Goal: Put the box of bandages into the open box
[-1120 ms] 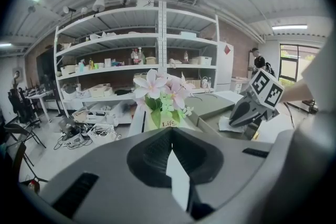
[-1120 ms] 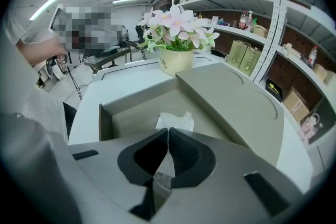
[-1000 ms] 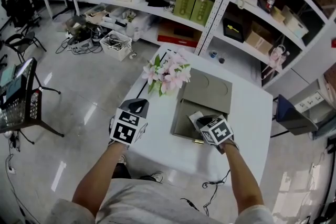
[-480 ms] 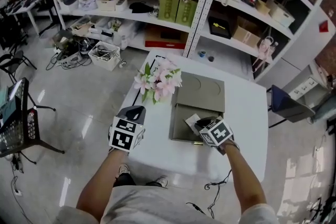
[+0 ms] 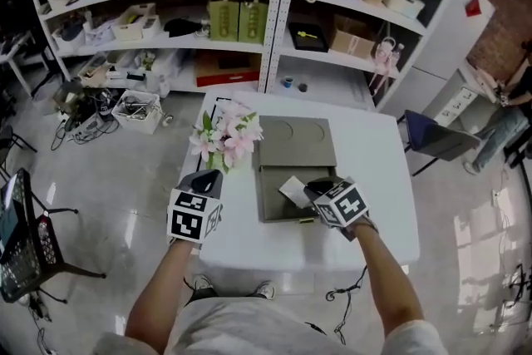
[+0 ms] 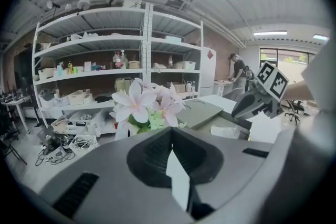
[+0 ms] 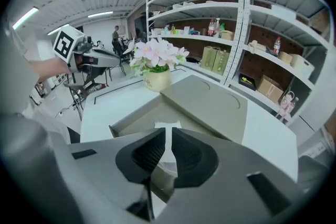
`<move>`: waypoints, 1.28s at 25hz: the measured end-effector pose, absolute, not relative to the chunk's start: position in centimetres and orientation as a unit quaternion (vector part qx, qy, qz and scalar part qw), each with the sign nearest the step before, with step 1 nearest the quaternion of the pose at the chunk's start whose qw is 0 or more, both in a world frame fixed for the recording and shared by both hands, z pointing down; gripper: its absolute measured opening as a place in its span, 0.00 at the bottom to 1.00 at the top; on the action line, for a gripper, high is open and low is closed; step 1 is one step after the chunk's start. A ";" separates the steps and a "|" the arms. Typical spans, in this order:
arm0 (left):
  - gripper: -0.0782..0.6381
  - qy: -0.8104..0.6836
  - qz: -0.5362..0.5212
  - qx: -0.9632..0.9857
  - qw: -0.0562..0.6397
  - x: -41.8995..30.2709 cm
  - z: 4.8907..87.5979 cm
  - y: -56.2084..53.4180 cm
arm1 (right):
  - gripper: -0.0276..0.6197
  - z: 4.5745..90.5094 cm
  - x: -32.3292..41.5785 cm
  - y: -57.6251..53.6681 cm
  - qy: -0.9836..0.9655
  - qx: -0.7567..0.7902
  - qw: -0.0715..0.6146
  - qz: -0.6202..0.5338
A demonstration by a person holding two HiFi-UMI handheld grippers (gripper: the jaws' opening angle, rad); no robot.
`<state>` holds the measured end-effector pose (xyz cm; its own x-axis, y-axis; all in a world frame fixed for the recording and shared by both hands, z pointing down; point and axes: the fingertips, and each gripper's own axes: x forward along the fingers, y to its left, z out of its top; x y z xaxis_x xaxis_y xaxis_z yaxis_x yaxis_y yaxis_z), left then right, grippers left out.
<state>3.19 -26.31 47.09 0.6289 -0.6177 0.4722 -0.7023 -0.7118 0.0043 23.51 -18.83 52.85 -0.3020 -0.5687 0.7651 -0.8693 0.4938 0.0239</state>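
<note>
The open box (image 5: 273, 210) is a shallow grey-olive tray on the white table (image 5: 374, 179), with its lid (image 5: 295, 141) lying just behind it. The white box of bandages (image 5: 293, 189) hangs over the tray's middle, and my right gripper (image 5: 309, 189) is shut on it. In the right gripper view the white box (image 7: 168, 147) shows as a strip between the jaws, above the open box (image 7: 137, 115). My left gripper (image 5: 208, 177) hovers at the table's left edge, jaws shut with nothing held. The left gripper view shows the right gripper (image 6: 242, 108) with the white box (image 6: 265, 127).
A vase of pink flowers (image 5: 223, 137) stands on the table's left side, close to my left gripper. White shelving (image 5: 274, 12) full of boxes and bottles lines the far wall. A dark chair (image 5: 436, 137) stands at the table's right.
The head view has shifted, so the table sits further right in the frame. The right gripper still holds the white box over the tray. The left gripper stays by the flowers.
</note>
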 end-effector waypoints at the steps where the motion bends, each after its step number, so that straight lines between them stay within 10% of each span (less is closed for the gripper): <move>1: 0.12 -0.362 0.223 0.900 0.092 3.5 46.9 -26.3 | 0.11 52.2 23.6 -18.7 -0.780 0.470 0.359 0.204; 32: 0.12 -0.279 0.193 0.939 0.060 8.4 42.7 -25.1 | 0.05 38.3 27.9 -11.2 -0.675 0.716 0.079 0.159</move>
